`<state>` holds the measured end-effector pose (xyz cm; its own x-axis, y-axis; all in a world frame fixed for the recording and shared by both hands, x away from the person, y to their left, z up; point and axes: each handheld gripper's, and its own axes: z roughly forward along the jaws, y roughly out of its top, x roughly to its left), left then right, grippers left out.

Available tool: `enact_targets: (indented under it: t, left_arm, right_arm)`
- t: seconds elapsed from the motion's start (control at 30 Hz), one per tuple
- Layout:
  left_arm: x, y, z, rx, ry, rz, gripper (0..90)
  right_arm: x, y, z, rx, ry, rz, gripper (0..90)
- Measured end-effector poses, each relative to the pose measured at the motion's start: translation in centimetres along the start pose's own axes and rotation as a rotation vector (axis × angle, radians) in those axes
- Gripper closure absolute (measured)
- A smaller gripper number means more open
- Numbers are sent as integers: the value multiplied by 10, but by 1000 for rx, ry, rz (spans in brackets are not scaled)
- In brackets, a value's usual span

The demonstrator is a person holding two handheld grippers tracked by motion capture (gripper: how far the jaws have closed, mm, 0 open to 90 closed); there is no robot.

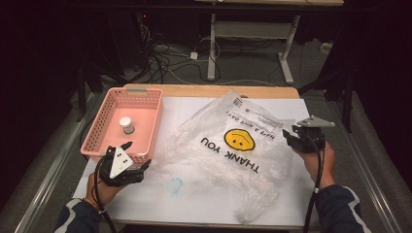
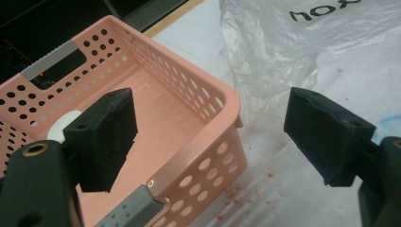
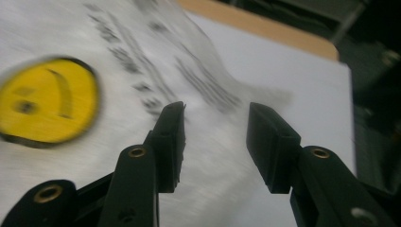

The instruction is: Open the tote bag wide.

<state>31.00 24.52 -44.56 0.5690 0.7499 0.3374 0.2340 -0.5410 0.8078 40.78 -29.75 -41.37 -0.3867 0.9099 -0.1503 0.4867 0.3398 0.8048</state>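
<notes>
**Right gripper lining up on the bag edge; left idle by the basket**

High view: bag [image 1: 228,145] lies flat mid-table on the white sheet, print upside down to the person, smiley near centre. Right gripper [image 1: 296,137] sits at the bag's right edge, hand low on the table. Left gripper [image 1: 137,154] is at the near end of the pink basket [image 1: 97,127], on the left; a small white-capped jar [image 1: 127,124] stands inside it. Judgement: the step is pinching the bag's right edge. Come in low and nearly flat, take one film layer at the rim rather than a bunch, close fully before lifting. Thin film will slip or drag the whole bag if the bite is shallow.

Left gripper view: jaws wide apart, nothing between them. One jaw hangs over the basket [image 2: 208,137] interior, the other over bare table to its right. Bag's [image 2: 274,56] crumpled edge lies beyond the basket's corner, close to it; can't tell if touching.

Right gripper view: jaws partly apart, empty, hovering over the bag [image 3: 118,94] near its printed lines, smiley [image 3: 45,101] to the left. Frame is motion-blurred, so can't tell whether the tips touch the film. Bag looks translucent, wrinkled, very light: expect it to flutter and cling.
</notes>
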Motion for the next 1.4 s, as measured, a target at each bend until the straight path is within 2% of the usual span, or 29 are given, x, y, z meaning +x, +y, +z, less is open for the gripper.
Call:
enact_targets:
  t: [0.03,0.07,0.1,0.13,0.17,0.2,0.23,0.3,0.33,0.37,0.4,0.43,0.47,0.5,0.67,0.73,0.8,0.83,0.9,0.93,0.97,1.0,1.03,1.07,1.17,1.23,1.27,1.3,1.4]
  left_arm:
    - [-1,0,0,6,-3,-7,177]
    - [-1,0,0,6,-5,-8,176]
    - [0,0,1,1,-2,2,177]
    - [0,0,1,3,-1,4,177]
    - [0,0,1,4,-3,3,177]
    - [1,0,1,5,-4,2,177]
    - [0,-1,2,14,-7,-6,177]
    - [0,0,2,8,-5,4,177]
    - [0,0,2,8,-7,4,177]
    - [0,0,2,10,-7,6,177]
    - [-1,0,2,10,-8,7,177]
    - [-1,-1,2,10,-10,7,177]
    - [-1,-1,3,12,-11,8,177]
    - [-1,-1,3,14,-12,10,177]
    - [-2,-1,4,16,-19,14,177]
    - [-2,-1,4,17,-19,16,177]
    - [-1,-1,4,16,-19,15,177]
    - [-1,-1,4,17,-19,16,177]
    - [-1,-1,4,18,-19,17,177]
    - [-1,-1,4,18,-18,17,177]
    - [-1,-1,3,20,-18,19,177]
    - [-1,-1,4,19,-17,18,177]
    - [-1,-1,3,19,-17,19,177]
    - [-1,-1,4,18,-17,18,177]
    - [-1,-1,3,24,-22,11,177]
    - [-1,-1,3,24,-21,12,177]
    - [-1,-1,3,22,-22,11,177]
    - [0,0,3,16,-18,20,177]
    - [3,3,0,14,-7,22,177]
  right_arm:
    - [0,0,0,0,0,0,582]
    - [7,4,-5,-34,50,-22,580]
    - [26,12,-14,-79,140,-62,558]
    - [26,12,-14,-79,140,-62,558]
    - [50,18,-20,-106,227,-142,550]
    - [63,20,-21,-112,265,-175,541]
    - [75,22,-22,-103,306,-211,532]
    - [101,23,-21,-94,383,-280,523]
    - [101,23,-21,-94,383,-280,523]
    - [114,23,-20,-79,408,-322,512]
    - [135,22,-16,-55,476,-369,498]
    - [142,21,-13,-43,487,-389,485]
    - [142,21,-13,-43,487,-389,485]
    - [162,18,-5,5,517,-452,458]
    - [190,11,12,85,549,-540,447]
    - [197,9,19,116,547,-566,453]
    - [198,8,21,125,544,-568,465]
    - [201,6,27,158,520,-590,526]
    - [203,4,30,181,516,-600,595]
    - [203,4,30,181,516,-600,595]
    - [205,2,32,197,508,-610,680]
    - [205,2,32,197,508,-610,680]
    - [204,2,34,201,502,-610,760]
    - [203,2,35,201,504,-608,791]
    - [201,3,34,197,486,-595,840]
    - [195,8,30,155,471,-562,879]
    - [195,8,30,155,471,-562,879]
    - [191,12,26,122,467,-541,892]
    - [184,20,20,68,441,-509,899]
